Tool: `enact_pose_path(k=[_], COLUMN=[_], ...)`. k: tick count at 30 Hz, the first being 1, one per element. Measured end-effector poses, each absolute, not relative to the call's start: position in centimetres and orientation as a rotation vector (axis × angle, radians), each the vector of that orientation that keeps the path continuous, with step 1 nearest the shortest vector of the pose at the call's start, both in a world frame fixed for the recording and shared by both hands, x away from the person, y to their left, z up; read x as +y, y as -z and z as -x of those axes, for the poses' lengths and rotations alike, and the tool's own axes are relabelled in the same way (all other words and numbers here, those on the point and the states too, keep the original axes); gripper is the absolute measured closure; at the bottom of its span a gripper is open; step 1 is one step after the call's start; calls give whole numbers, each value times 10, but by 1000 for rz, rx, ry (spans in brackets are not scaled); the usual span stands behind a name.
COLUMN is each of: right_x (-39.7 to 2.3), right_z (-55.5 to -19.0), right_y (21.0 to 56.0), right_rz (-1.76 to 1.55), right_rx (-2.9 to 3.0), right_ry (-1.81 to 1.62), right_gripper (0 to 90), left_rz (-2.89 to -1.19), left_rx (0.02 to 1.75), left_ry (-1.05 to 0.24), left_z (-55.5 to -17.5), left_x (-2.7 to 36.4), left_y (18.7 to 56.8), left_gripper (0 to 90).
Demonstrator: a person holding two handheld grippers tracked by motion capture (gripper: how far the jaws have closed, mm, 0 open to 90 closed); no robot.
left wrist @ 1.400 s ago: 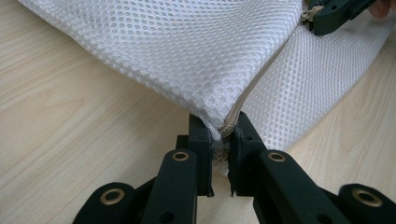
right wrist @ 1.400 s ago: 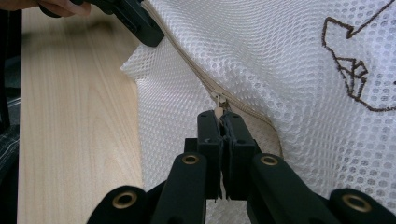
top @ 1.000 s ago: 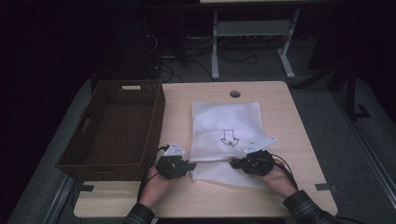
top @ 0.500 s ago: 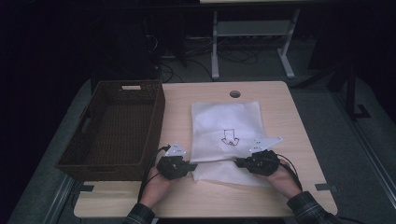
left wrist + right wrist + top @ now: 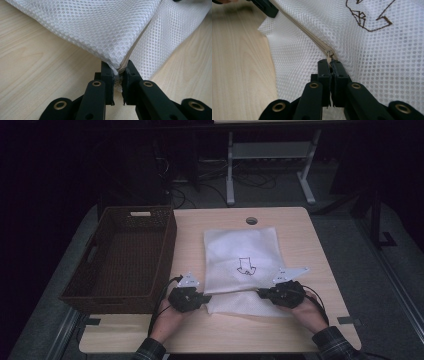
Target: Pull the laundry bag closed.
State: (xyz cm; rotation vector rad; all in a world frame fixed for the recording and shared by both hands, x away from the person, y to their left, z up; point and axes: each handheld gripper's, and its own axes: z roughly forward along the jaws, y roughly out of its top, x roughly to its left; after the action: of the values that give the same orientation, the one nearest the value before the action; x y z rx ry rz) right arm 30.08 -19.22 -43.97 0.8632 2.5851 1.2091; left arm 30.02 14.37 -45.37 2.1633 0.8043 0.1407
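A white mesh bag [image 5: 242,262] with a brown line drawing lies on the middle of the wooden table [image 5: 300,235]. A beige zipper [image 5: 309,35] runs along its near edge. My left gripper [image 5: 202,298] is at that edge's left end. In the left gripper view, this gripper [image 5: 117,69] is shut on the bag's corner, where the zipper [image 5: 136,42] ends. My right gripper [image 5: 263,293] is at the edge's right part. In the right gripper view it [image 5: 329,62] is shut on the zipper pull [image 5: 329,55]. A strip of mesh [image 5: 245,304] lies flat below the line between the two grippers.
A dark wicker basket [image 5: 120,257] stands on the table's left half, close to my left hand. A round cable hole [image 5: 251,220] sits near the far edge. Bare wood lies right of the bag and along the near edge. Dark floor surrounds the table.
My right gripper has slid slightly to the right along the bag's near edge. The left gripper has stayed where it was.
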Motion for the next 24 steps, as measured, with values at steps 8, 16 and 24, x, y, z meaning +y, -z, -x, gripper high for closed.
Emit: enact_pose_path(k=[8, 16, 24], right_x=[-202, -211, -222], right_z=[-301, -300, -298], right_y=[440, 440, 440], right_rz=[-890, -913, -944], right_rx=[2568, 2556, 2536], right_ry=[-1201, -1200, -1196], right_gripper=[865, 865, 865], left_rz=[-2161, -2161, -2160], left_rx=[809, 816, 821], left_ry=[-145, -152, -156], left_z=[-301, -301, -302], left_x=[145, 145, 145], left_y=[454, 454, 454], left_gripper=[819, 818, 819])
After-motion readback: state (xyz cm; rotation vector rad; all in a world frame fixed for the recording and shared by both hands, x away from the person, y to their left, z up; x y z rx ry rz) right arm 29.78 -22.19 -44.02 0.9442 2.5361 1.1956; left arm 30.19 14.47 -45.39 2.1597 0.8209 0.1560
